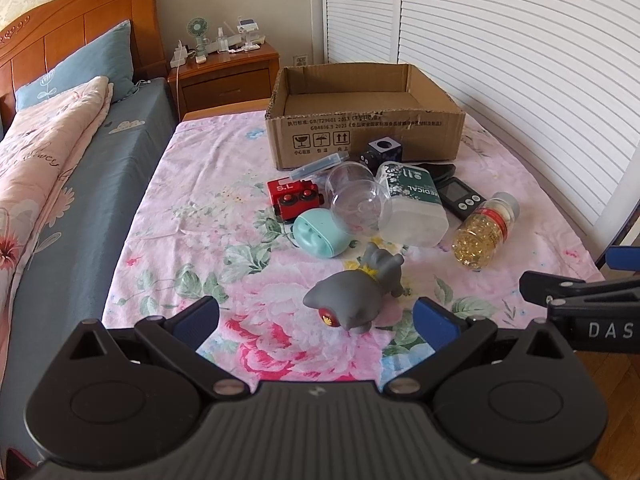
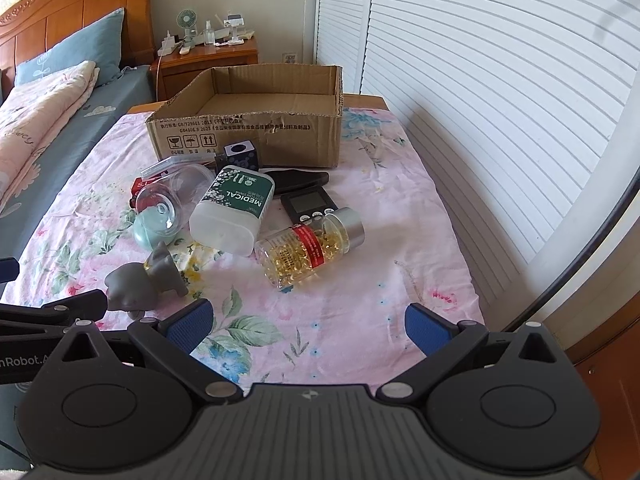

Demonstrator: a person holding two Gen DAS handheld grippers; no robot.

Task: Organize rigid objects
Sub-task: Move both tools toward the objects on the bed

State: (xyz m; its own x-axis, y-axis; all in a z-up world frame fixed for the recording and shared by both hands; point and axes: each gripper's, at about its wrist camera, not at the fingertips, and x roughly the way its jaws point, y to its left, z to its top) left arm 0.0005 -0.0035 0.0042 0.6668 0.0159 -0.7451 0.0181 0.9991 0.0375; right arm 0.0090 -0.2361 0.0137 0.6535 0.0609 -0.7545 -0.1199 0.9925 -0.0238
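Covering the bench (image 1: 200,208) is a pink floral cloth, with a bed (image 1: 80,184) along its left edge and white louvred doors (image 1: 520,80) to the right. An open cardboard box (image 1: 364,128) sits at the far end; the near cloth lies bare. Clustered before the box are a grey toy figure (image 1: 356,292), a capsule bottle (image 2: 310,250), a white medical container (image 2: 232,210), a mint case (image 1: 318,234) and a red toy (image 1: 294,196). Left hand-held gripper (image 1: 316,318) and right hand-held gripper (image 2: 308,322) both hover released, grasping nothing.

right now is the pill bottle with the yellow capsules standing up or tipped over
Tipped over. The pill bottle lies on its side on the floral cloth, silver cap toward the cardboard box.
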